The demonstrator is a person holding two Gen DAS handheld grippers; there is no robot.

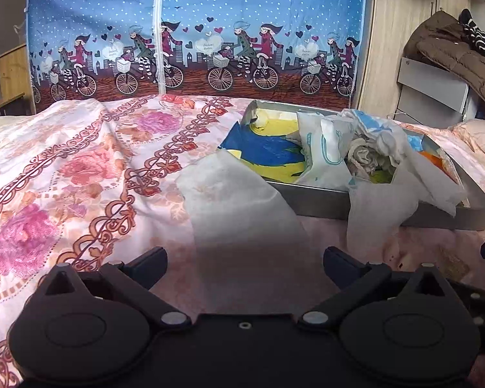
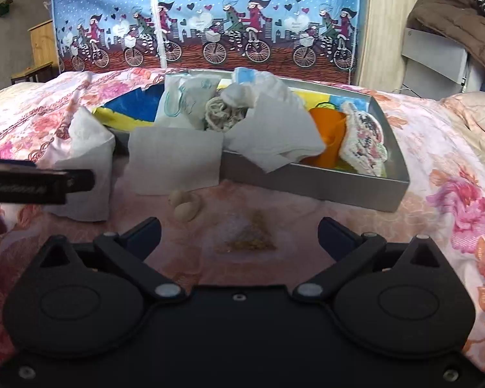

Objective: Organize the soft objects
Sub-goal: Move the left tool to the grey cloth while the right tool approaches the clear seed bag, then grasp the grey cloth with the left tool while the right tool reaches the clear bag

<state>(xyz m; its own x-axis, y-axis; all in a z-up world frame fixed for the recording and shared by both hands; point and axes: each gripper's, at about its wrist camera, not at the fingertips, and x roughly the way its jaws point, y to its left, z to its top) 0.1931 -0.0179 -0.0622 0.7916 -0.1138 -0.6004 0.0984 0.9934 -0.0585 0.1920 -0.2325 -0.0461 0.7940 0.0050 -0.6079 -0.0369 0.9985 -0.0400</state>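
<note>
A grey tray (image 1: 320,202) sits on the flowered bedspread and holds white bags (image 1: 326,152), a crumpled beige cloth (image 1: 362,158) and a blue and yellow sheet (image 1: 268,153). A white tissue (image 1: 239,200) lies on the bed and runs between the fingers of my open left gripper (image 1: 244,258). A second tissue (image 1: 378,216) hangs over the tray's front wall. In the right wrist view my right gripper (image 2: 239,231) is open over a small clear packet (image 2: 252,237), with a beige lump (image 2: 186,208) just ahead. The tray (image 2: 323,186) also holds an orange piece (image 2: 328,129) and a floral pad (image 2: 365,135).
A blue printed curtain (image 1: 194,32) hangs behind the bed. A brown coat (image 1: 452,51) lies over grey furniture at the right, and a wooden cabinet (image 1: 13,71) stands at the far left. One left gripper finger (image 2: 77,181) shows at the left edge of the right wrist view.
</note>
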